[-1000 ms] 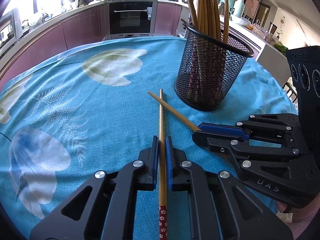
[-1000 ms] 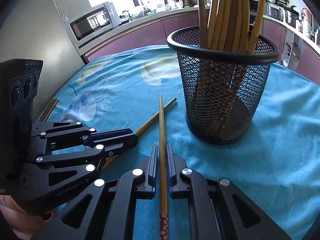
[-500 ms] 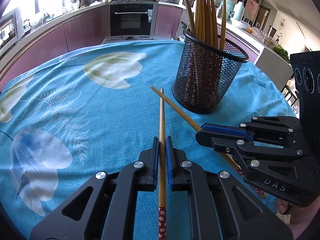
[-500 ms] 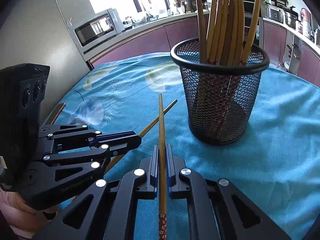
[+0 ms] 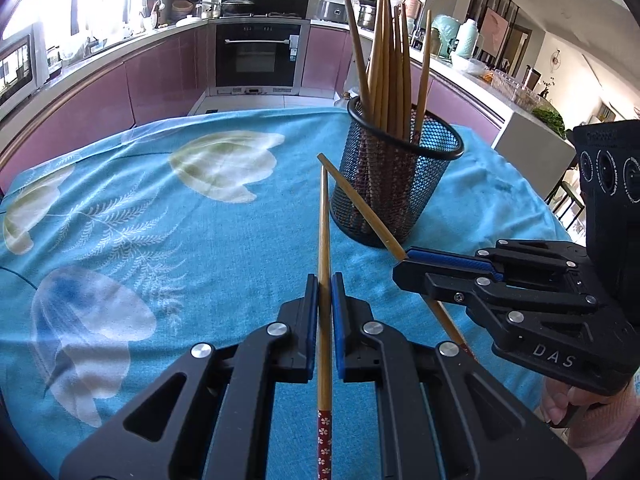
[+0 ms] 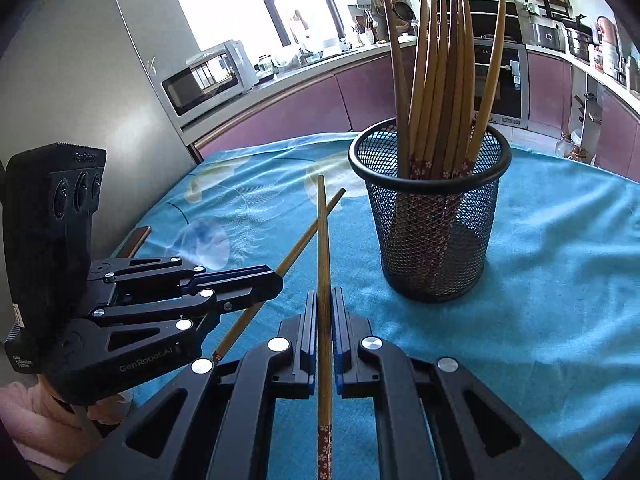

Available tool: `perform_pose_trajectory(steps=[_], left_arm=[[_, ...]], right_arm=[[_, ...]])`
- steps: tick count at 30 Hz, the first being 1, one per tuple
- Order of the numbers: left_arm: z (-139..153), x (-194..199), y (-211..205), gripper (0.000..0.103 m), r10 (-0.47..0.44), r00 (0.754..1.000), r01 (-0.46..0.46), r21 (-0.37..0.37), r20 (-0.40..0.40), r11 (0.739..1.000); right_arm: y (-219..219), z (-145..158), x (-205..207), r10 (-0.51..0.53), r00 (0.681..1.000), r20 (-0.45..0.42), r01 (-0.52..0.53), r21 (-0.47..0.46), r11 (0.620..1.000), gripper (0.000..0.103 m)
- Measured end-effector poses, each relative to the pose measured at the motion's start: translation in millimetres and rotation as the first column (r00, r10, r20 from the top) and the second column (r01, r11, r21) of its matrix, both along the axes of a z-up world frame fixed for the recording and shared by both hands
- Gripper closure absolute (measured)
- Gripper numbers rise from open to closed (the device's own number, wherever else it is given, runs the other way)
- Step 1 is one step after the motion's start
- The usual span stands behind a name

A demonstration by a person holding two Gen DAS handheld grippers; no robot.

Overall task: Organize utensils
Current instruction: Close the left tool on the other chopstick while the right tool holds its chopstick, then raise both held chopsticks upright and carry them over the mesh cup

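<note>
A black mesh holder (image 5: 400,184) with several wooden chopsticks upright in it stands on the blue cloth; it also shows in the right wrist view (image 6: 432,232). My left gripper (image 5: 325,280) is shut on a chopstick (image 5: 324,232) with a red flowered end, held above the cloth and pointing past the holder's left side. My right gripper (image 6: 325,296) is shut on a second chopstick (image 6: 323,248) of the same kind. Each gripper shows in the other's view: the right one (image 5: 404,264) and the left one (image 6: 276,278). The two chopstick tips cross left of the holder.
The round table wears a blue cloth (image 5: 160,240) with pale flower prints. Purple kitchen cabinets, an oven (image 5: 260,56) and a microwave (image 6: 208,76) stand behind. A white counter (image 5: 532,148) lies past the table's right edge.
Both grippers have risen and drawn back from the holder with their chopsticks, which were low over the cloth. The holder now looks smaller and farther away in both views.
</note>
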State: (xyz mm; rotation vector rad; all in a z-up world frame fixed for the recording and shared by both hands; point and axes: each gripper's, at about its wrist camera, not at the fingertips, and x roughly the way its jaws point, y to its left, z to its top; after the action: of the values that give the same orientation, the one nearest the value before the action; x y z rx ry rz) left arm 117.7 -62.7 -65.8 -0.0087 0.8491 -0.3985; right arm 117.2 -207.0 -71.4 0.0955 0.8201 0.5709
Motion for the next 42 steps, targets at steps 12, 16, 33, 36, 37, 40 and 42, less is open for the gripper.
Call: perform_pose_trajectory(steps=[12, 16, 33, 36, 37, 40, 42], left_arm=[[22, -13, 1, 0.095, -0.015, 0.999, 0.017, -0.041, 0.033, 0.999], [27, -16, 0, 0.095, -0.017, 0.999, 0.019, -0.048, 0.043, 0.999], [51, -26, 4, 0.095, -0.048, 0.996, 0.057, -0.120, 0.077, 0.991], [53, -27, 4, 0.095, -0.051, 0.995, 0.061, -0.125, 0.081, 0.990], [54, -27, 3, 0.095, -0.051, 0.995, 0.061, -0.125, 0.083, 0.990], [56, -27, 3, 0.095, -0.053, 0.995, 0.064, -0.126, 0.088, 0.990], [58, -28, 2, 0.095, -0.054, 0.994, 0.065, -0.125, 0.091, 0.990]], right_arm=[[-3, 9, -5, -0.007, 1.000, 0.031, 0.006, 0.033, 0.999, 0.097], [-5, 12, -6, -0.012, 0.999, 0.040, 0.010, 0.042, 0.999, 0.097], [-25, 26, -11, -0.044, 0.996, 0.083, 0.036, 0.087, 0.996, 0.097], [-27, 28, -12, -0.045, 0.995, 0.087, 0.037, 0.095, 0.995, 0.097], [-28, 29, -13, -0.046, 0.995, 0.090, 0.038, 0.096, 0.995, 0.097], [-29, 31, -12, -0.047, 0.995, 0.093, 0.037, 0.100, 0.994, 0.097], [-30, 32, -11, -0.049, 0.994, 0.094, 0.039, 0.103, 0.994, 0.097]])
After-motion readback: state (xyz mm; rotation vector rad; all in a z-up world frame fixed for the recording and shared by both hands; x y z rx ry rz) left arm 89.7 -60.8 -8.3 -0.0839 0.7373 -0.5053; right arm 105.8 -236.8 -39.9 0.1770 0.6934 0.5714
